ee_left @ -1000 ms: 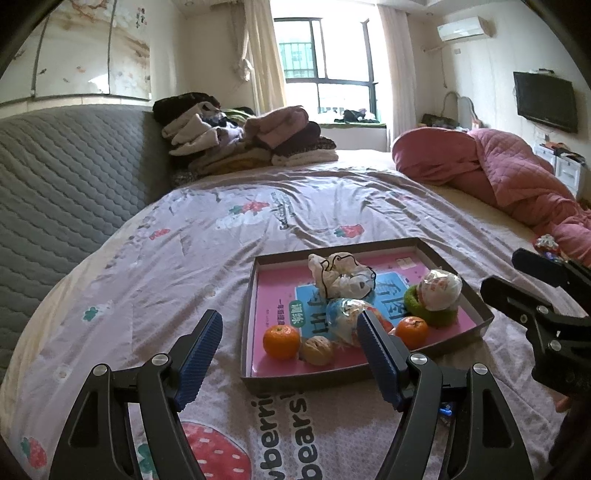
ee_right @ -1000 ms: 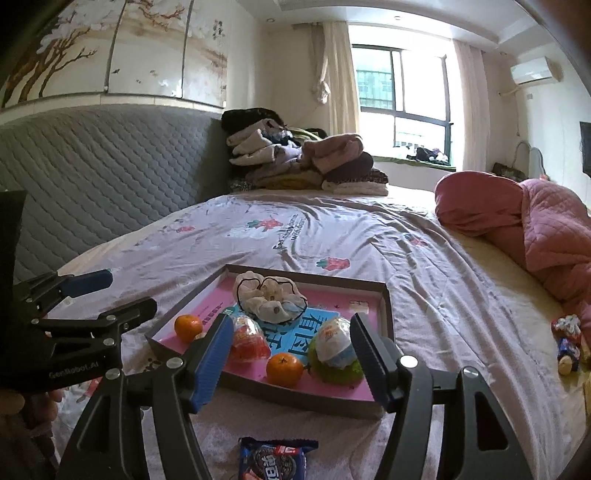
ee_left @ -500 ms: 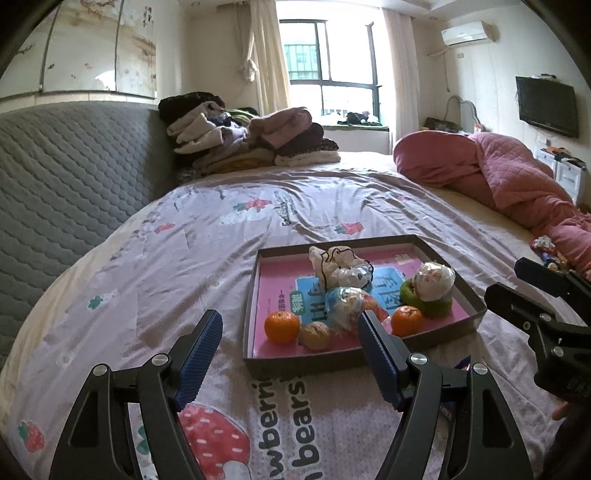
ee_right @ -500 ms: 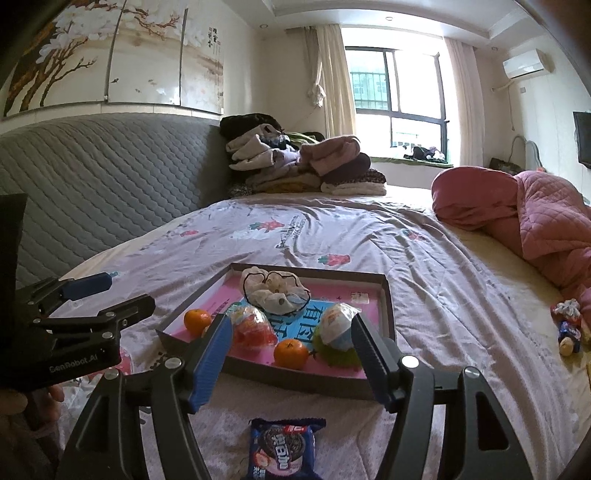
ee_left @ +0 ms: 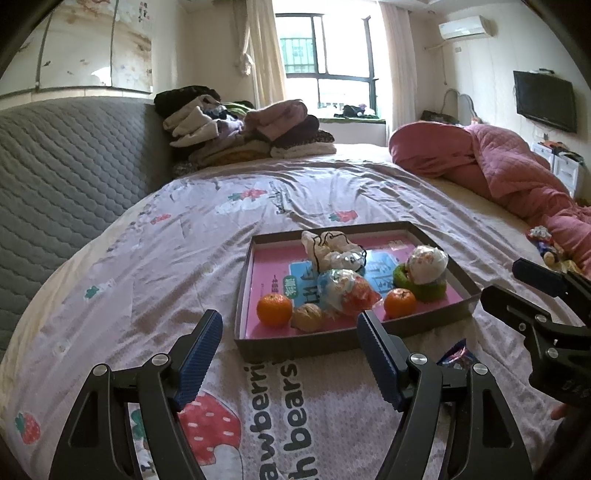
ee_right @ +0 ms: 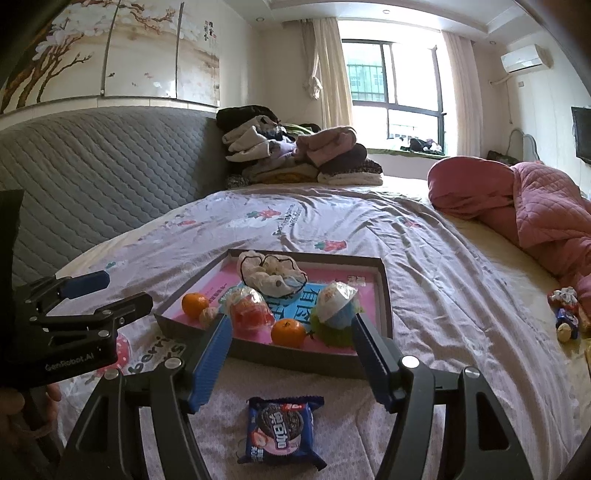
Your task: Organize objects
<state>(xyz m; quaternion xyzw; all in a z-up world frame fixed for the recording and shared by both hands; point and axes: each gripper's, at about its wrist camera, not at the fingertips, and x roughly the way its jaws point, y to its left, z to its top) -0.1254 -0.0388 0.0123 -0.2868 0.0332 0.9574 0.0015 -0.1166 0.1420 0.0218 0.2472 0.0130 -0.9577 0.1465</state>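
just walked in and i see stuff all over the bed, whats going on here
A person is tidying snacks on a bed with a handheld gripper in each hand. Both the left gripper and the right gripper are open and hold nothing. A shallow tray already holds two oranges, a walnut and some wrapped items. A blue cookie packet lies on the sheet in front of the tray, just below the right gripper, likely next to go in.

A grey quilted padded headboard (ee_right: 110,173) runs along the left of the bed. Folded clothes sit in a heap (ee_right: 295,155) at its far end. A rumpled pink quilted blanket (ee_right: 532,206) sprawls on the right, a black wall-mounted television (ee_left: 546,99) and white air conditioner (ee_left: 466,27) beyond.
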